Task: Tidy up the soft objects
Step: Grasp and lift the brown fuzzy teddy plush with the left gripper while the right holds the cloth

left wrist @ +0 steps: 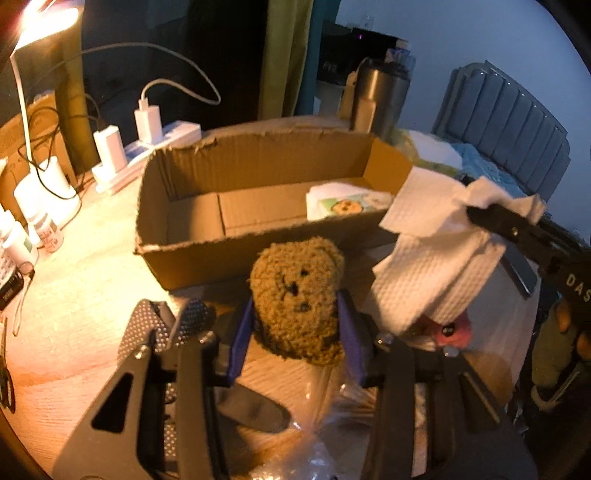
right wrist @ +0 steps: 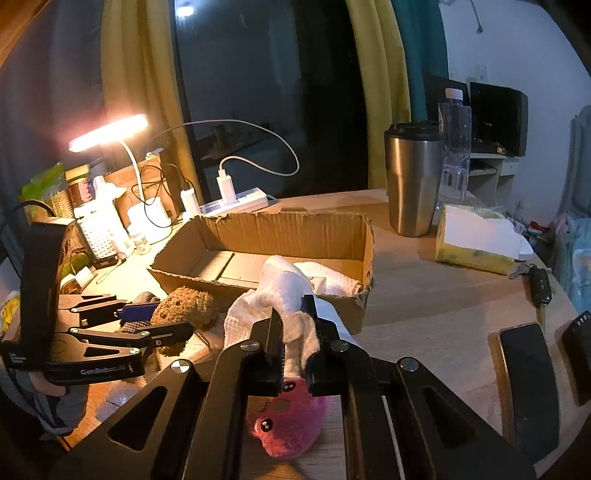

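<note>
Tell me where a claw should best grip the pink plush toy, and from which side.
Probably grip the pink plush across its rounded body, coming from above. It lies low on the table, face up, so the sides are the widest soft part to pinch. The right claw, shut on the white cloth, hangs directly over it and must clear first.

Left wrist view: mounted on left gripper (left wrist: 295, 325), looking forward and downward along its blue-padded fingers, close over pale wooden tabletop (left wrist: 85, 288). Faces open brown cardboard box (left wrist: 258, 236) just ahead; bright desk lamp (left wrist: 44, 14) at upper left edge.

Right wrist view: mounted on right gripper (right wrist: 295, 332), looking forward and slightly down, set back a little and to the right. Faces same box (right wrist: 280, 236) from its near right corner.

Shared: box, fuzzy brown plush toy (left wrist: 299, 295) (right wrist: 188, 306), white waffle-textured cloth (left wrist: 436, 251) (right wrist: 284, 291), steel tumbler (left wrist: 380, 96) (right wrist: 412, 181), white power strip (left wrist: 162, 144) (right wrist: 240, 201). Each gripper visible in the other view.
</note>
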### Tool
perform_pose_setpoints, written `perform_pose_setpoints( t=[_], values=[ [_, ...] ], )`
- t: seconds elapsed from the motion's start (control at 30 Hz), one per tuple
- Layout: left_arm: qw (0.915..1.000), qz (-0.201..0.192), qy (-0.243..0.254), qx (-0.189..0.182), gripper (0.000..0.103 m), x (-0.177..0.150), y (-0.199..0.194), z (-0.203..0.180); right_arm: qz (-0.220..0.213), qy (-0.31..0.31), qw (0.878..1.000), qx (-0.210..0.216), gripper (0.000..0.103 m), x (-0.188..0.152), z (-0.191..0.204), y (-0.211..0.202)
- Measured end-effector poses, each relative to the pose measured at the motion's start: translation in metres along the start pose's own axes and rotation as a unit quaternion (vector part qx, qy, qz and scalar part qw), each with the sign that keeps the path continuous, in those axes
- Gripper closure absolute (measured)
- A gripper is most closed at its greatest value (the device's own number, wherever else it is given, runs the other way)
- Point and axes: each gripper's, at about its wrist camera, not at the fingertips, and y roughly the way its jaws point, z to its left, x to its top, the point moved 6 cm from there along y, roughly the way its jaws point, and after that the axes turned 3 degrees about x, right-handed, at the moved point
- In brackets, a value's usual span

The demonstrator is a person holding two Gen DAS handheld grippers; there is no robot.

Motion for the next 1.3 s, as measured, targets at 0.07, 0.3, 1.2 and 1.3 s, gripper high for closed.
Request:
perform_pose_setpoints(
  t=[0.07,0.3,1.2,1.3],
  values=[
    [1.0,-0.008,0.001,0.0,0.059,0.003,-0.007,0.0,-0.004,-0.002,1.0,0.001,0.094,0.002,0.002,-0.003],
    [0.9991,-0.042,0.005,0.001,0.059,0.017,-0.031,0.0,-0.019,-0.009,1.0,0.001,0.094,0.011,0.005,-0.012],
    [0.9922,-0.124,-0.01,0.012,0.058,0.073,-0.064,-0.003,-0.065,-0.041,0.997,0.003,0.094,0.062,-0.011,-0.011],
    [0.9915,-0.129,-0.012,0.014,0.058,0.079,-0.062,-0.002,-0.068,-0.042,0.997,0.001,0.094,0.066,-0.014,-0.009]
  ],
)
